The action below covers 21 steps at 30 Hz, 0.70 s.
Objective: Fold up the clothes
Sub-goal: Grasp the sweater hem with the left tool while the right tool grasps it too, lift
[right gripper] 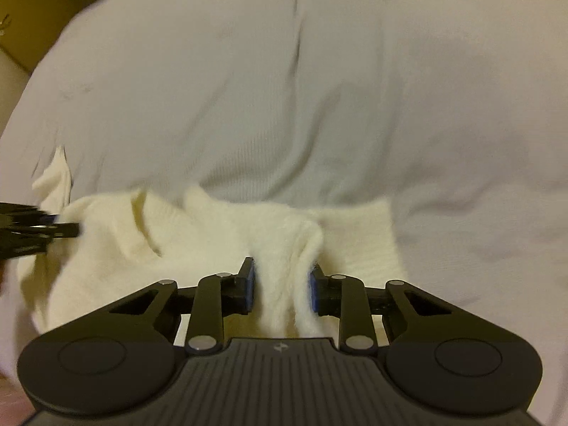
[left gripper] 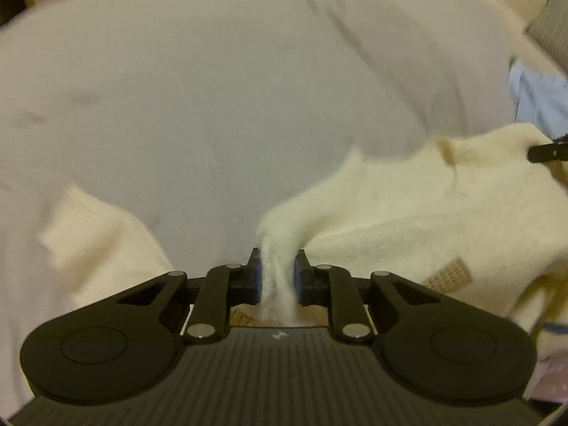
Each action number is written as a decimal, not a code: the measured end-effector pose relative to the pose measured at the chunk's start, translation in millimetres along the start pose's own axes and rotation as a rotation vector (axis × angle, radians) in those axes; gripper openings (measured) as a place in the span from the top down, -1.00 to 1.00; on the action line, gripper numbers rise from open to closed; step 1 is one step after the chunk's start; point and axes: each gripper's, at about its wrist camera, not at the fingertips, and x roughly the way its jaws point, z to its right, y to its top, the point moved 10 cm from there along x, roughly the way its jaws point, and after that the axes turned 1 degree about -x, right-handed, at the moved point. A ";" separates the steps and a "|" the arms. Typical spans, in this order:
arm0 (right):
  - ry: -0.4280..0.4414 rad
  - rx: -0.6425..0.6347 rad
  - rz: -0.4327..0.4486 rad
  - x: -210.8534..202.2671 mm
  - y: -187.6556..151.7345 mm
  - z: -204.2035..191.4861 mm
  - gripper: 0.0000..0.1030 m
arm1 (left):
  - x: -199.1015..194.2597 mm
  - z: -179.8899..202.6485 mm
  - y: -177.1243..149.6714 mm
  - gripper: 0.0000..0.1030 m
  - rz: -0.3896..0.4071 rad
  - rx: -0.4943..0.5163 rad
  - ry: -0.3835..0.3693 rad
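The cream-coloured fuzzy knit garment (left gripper: 408,213) lies bunched on a pale grey-white bed sheet (left gripper: 213,106), and both grippers grasp it. The left gripper (left gripper: 277,277) has its blue-padded fingers (left gripper: 255,278) pressed together on a narrow pinched ridge of the cream knit, which rises between them and spreads out to the right of them. A tan woven label (left gripper: 449,277) sits on the garment just right of this gripper. At the garment's far right edge, the black tip of the right gripper (left gripper: 548,152) touches the cloth.

In the right wrist view, the right gripper (right gripper: 282,289) is clamped on a thicker fold of the same garment (right gripper: 177,238), its blue pads (right gripper: 250,293) squeezing the fabric from both sides. The left gripper (right gripper: 42,229) meets the garment's left edge.

Beyond the garment's far edge the bed sheet (right gripper: 319,88) stretches wide and bare, with only soft creases. A pale blue cloth (left gripper: 536,96) lies past the garment's upper right corner.
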 end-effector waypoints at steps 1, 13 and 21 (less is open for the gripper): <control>-0.028 -0.010 0.062 -20.8 4.2 -5.8 0.61 | -18.7 -1.5 6.9 0.72 0.044 -0.001 0.015; -0.154 -0.152 0.773 -272.0 70.3 -101.7 0.78 | -272.0 -16.8 84.8 0.71 0.583 -0.024 0.236; -0.036 -0.257 1.039 -407.4 72.5 -139.1 0.78 | -435.2 17.2 71.1 0.71 0.821 0.024 0.488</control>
